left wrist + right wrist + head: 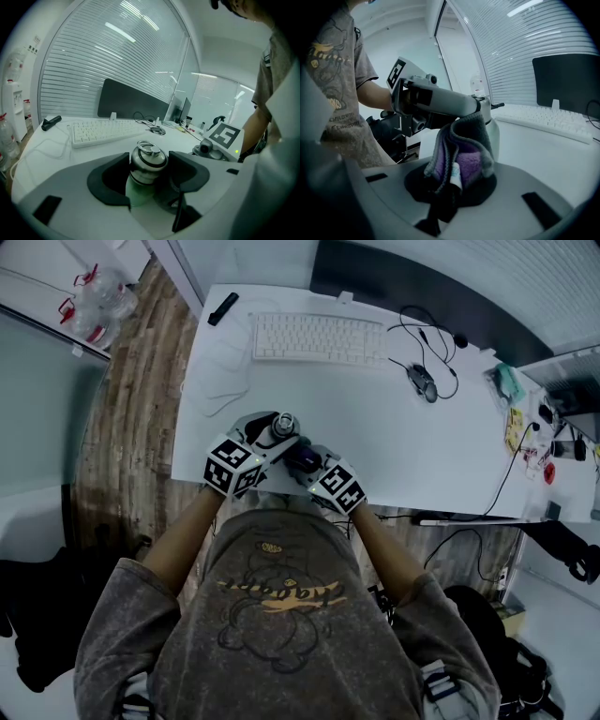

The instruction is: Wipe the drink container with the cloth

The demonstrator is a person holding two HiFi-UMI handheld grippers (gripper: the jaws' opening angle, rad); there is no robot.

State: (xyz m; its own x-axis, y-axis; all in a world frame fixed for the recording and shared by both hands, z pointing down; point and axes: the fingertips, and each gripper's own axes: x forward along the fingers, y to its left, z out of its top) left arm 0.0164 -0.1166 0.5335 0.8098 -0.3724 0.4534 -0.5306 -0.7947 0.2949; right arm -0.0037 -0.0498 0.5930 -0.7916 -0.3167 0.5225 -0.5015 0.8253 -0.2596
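- Two things held right now, one per hand, both near the front edge of the white surface point(394, 442), just in front of my chest.
- My left hand-held gripper point(277, 431) is clamped on the drink container point(283, 424). In the left gripper view the dark pads of the left hand-held gripper point(149, 175) squeeze the drink container point(148, 164) from both sides, right around the neck where the shiny metal lid meets the pale green body.
- Container stands roughly upright with the ring-topped lid poking up above the jaws. Its base is hidden, so I can't say whether it's resting on the surface.
- My right hand-held gripper point(307, 461) is pinching the cloth point(302, 456). In the right gripper view, the right hand-held gripper point(452, 182) has its jaws closed on the folded cloth point(464, 145), grey outside, purple fleece inside.
- From that view the cloth stands up directly in front of the container's body point(493, 133), just under the left jaws. It looks right up against it, but I can't see actual contact.
- Further back on the surface: a white keyboard point(319, 338) and a mouse point(422, 382), well apart from all this.
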